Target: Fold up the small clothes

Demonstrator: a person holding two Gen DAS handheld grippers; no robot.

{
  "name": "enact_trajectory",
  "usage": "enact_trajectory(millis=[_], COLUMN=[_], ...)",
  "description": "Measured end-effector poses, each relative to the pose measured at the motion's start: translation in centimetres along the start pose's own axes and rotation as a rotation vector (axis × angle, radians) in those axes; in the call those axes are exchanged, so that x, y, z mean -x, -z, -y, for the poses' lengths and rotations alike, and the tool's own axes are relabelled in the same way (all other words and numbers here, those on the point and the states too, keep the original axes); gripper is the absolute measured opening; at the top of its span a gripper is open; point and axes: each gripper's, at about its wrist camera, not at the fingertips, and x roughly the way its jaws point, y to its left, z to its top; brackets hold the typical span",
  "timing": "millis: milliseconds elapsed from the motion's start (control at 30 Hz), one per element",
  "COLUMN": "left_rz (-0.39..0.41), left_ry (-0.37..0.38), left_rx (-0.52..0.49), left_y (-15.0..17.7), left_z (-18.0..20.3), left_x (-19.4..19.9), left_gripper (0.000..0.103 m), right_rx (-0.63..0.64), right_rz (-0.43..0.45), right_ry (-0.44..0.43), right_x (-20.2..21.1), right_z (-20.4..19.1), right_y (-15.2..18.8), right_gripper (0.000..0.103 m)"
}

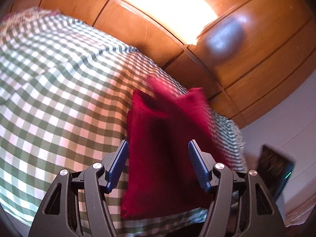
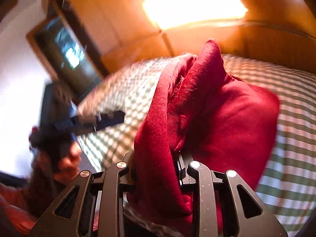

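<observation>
A dark red garment (image 1: 162,150) lies folded on the green-and-white checked bedcover (image 1: 59,90), near its right edge. My left gripper (image 1: 158,154) is open, its blue pads on either side of the cloth and just above it, not gripping. In the right wrist view the same red garment (image 2: 207,114) is bunched and lifted. My right gripper (image 2: 156,169) is shut on a thick fold of it, and the cloth hides the fingertips. The left gripper (image 2: 98,120) shows blurred at the left of that view, held by a hand.
A wooden panelled wardrobe (image 1: 237,63) stands behind the bed, with a bright glare on it. A dark device with a green light (image 1: 276,169) sits at the right beyond the bed edge. A dark framed doorway or mirror (image 2: 65,55) is at the left.
</observation>
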Motion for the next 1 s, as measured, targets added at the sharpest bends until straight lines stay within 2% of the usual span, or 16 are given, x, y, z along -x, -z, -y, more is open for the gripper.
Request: enact_trajectory(millis=[133,167,200,233,267,333,433,667,700,733,767,833,867,933,967,1000], left_rz=[-0.076,-0.091,-0.105,-0.119,-0.124,-0.139,-0.178,-0.191,-0.193,-0.192,-0.185,-0.168,-0.172,-0.15,-0.123,-0.102], left_ry=[0.06,0.068,0.08,0.091,0.091,0.079,0.058,0.012,-0.001,-0.034,-0.099,-0.25,-0.289,-0.305,-0.322,-0.335], left_rx=[0.042,0.049,0.058,0.07,0.076,0.065,0.05,0.013,-0.002,-0.035,-0.092,-0.192,-0.2,-0.177,-0.169,-0.165], left_y=[0.1,0.1,0.2,0.2,0.2,0.3,0.6,0.4,0.5,0.6,0.9,1.8,2.3,3.4,3.6,3.6], left_z=[-0.4,-0.3,-0.2,-0.1,0.1,0.7,1.2,2.7,3.1,3.6,4.1,4.1,3.1,1.5,1.3,1.3], left_x=[-1.9,-2.4,-2.8,-3.3,-3.6,-4.2,-5.2,-5.1,-5.3,-5.5,-5.7,-6.0,-6.1,-5.9,-5.4,-4.9], left_gripper=[0.064,0.064,0.064,0.064,0.064,0.065,0.065,0.065,0.057,0.049,0.037,0.035,0.038,0.05,0.06,0.062], right_rx=[0.122,0.161,0.183,0.184,0.181,0.173,0.137,0.029,0.024,0.019,0.02,0.066,0.09,0.142,0.149,0.148], right_rz=[-0.112,-0.11,-0.098,-0.085,-0.083,-0.079,-0.071,0.008,0.012,0.012,0.005,-0.04,-0.066,-0.126,-0.126,-0.113], right_ry=[0.083,0.107,0.101,0.064,0.016,-0.064,-0.109,-0.021,-0.006,0.006,0.016,0.029,0.041,0.082,0.097,0.098], right_x=[-4.7,-5.0,-4.9,-4.3,-3.7,-2.1,0.6,6.7,6.9,6.8,6.2,4.1,2.8,0.8,0.2,0.1], right_z=[-2.3,-2.9,-3.2,-3.2,-3.2,-3.0,-1.8,1.8,2.0,2.3,2.2,1.5,1.0,0.8,0.8,0.7], right_y=[2.2,2.7,3.0,3.1,3.2,3.7,4.7,6.8,7.1,7.0,7.1,7.8,7.9,9.5,10.3,10.5], right_gripper=[0.026,0.031,0.042,0.05,0.065,0.07,0.07,0.07,0.069,0.067,0.059,0.054,0.054,0.054,0.054,0.054])
